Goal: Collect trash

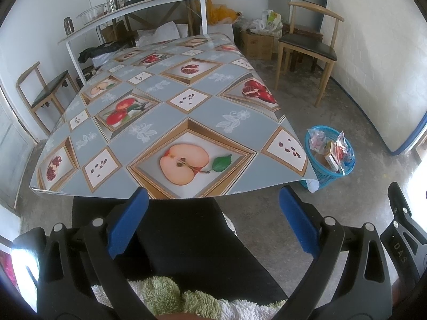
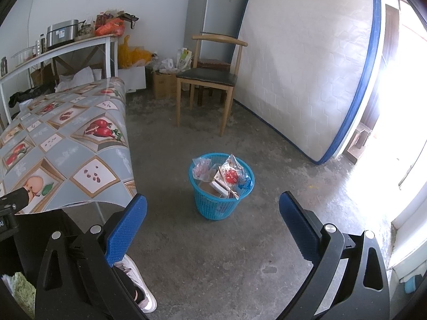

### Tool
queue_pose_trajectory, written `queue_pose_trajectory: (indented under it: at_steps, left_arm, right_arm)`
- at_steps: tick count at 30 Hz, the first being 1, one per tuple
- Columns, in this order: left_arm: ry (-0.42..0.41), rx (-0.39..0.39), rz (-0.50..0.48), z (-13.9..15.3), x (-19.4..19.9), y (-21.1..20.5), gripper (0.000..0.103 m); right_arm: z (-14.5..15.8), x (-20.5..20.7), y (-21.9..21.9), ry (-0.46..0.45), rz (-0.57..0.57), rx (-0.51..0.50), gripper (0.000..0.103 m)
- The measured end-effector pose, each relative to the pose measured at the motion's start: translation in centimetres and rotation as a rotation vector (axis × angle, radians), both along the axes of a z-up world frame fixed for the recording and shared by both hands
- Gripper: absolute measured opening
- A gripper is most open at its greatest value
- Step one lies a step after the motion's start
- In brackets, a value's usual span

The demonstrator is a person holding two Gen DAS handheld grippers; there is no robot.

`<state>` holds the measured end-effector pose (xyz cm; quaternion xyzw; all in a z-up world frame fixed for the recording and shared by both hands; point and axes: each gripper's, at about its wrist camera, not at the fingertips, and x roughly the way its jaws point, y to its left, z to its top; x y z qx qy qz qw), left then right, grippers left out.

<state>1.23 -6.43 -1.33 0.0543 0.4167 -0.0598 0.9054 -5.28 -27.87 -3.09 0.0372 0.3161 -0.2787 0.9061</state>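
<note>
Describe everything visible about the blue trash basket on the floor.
The blue trash basket is a round, open-mesh bin, plastic by its look, standing upright on the bare concrete floor beside the table's corner. It is full: crinkled clear snack wrappers, one with red print, and a small carton stick up above its rim. Nothing else touches it; neither pair of tongs is near.

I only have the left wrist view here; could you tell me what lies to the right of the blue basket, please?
Observer: A white mattress leans upright against the wall beyond the basket.
Operator: Thank you. Is the right gripper holding anything?
Observer: No, the right gripper is open and empty, above bare floor short of the basket.
Operator: Anything behind the wooden chair?
Observer: A grey fridge stands behind the chair.
</note>
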Motion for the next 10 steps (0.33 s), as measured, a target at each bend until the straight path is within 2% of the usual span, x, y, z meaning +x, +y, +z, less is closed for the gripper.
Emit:
queue_pose_trajectory:
  at_steps: [10]
  left_arm:
    - [0.002,-0.001,0.0,0.02,0.04,0.01,0.094]
  right_arm:
    - [0.04,0.04,-0.04,-0.001,0.0,-0.001,0.096]
